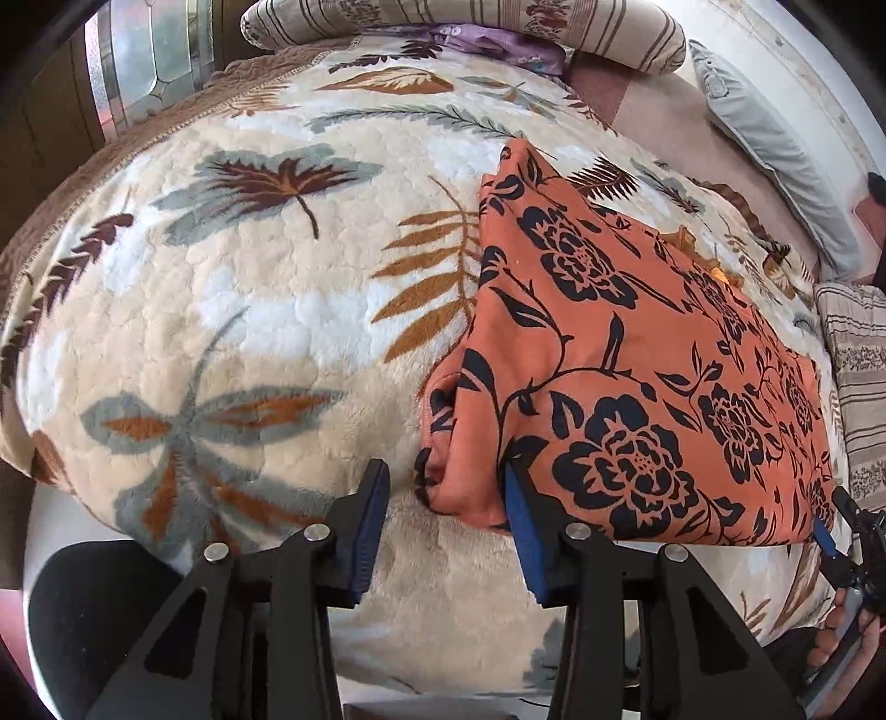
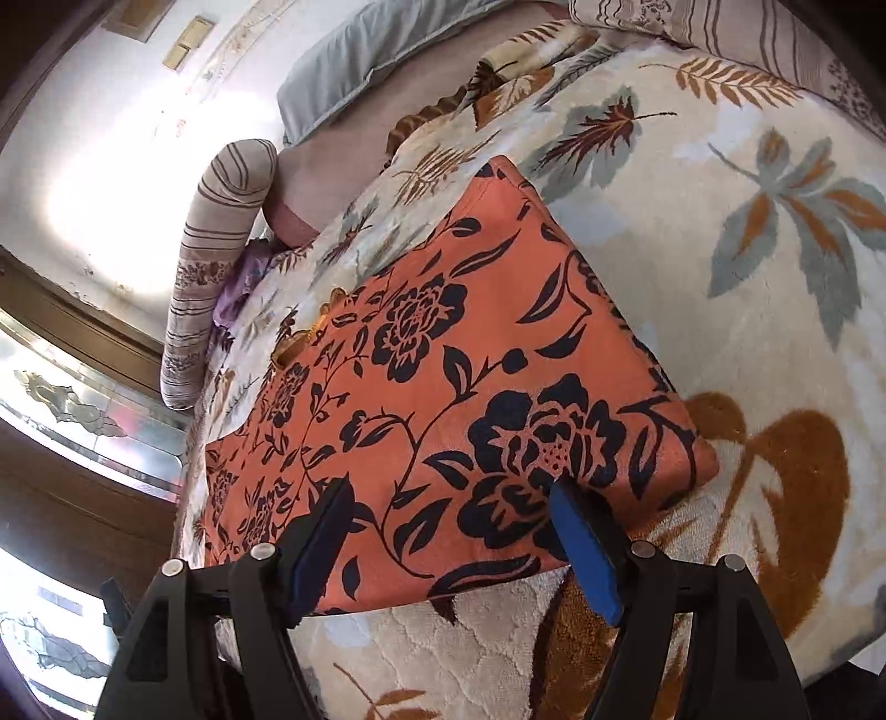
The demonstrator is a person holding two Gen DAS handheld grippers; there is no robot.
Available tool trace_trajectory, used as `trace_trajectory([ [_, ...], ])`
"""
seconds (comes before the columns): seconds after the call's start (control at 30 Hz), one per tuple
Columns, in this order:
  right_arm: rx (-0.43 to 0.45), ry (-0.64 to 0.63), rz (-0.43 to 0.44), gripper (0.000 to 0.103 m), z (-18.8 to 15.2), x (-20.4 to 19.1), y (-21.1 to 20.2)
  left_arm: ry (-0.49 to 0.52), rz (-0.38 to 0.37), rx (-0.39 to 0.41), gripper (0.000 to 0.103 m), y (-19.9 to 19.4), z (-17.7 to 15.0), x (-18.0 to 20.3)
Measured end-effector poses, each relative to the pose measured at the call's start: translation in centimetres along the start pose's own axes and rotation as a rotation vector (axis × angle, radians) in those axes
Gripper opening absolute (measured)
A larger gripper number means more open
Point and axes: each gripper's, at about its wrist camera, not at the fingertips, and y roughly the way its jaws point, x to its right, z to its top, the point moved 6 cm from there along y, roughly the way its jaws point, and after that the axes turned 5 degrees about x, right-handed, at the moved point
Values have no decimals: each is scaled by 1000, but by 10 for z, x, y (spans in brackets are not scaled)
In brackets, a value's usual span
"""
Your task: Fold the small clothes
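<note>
Lying flat on the bed blanket, the orange cloth is half folded. Left tongs & right tongs are both open, not pinching it. If they grab only the top layer, or snag the fluffy blanket w/ it, the fold could go crooked.

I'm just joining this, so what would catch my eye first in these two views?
The orange garment with black flowers stands out, lying folded flat on the cream leaf-patterned blanket. The left gripper sits open at its near folded corner, and the right gripper is open over its near edge. Striped pillows lie at the bed's far end.
</note>
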Motion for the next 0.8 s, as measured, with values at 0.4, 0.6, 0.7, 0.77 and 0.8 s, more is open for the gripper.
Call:
trace_trajectory([
  [0.4, 2, 19, 35, 76, -2, 2, -12, 166, 162, 68, 66, 35, 66, 38],
  [0.6, 12, -1, 121, 77, 42, -26, -16, 158, 198, 71, 76, 53, 63, 26],
  [0.7, -11, 72, 178, 82, 83, -23, 19, 151, 202, 73, 77, 53, 64, 26],
  [0.77, -29, 168, 105, 83, 106, 6, 53, 140, 199, 67, 78, 54, 65, 25],
  [0.8, -44, 236, 54, 82, 111, 26, 69, 142, 199, 68, 79, 53, 65, 25],
])
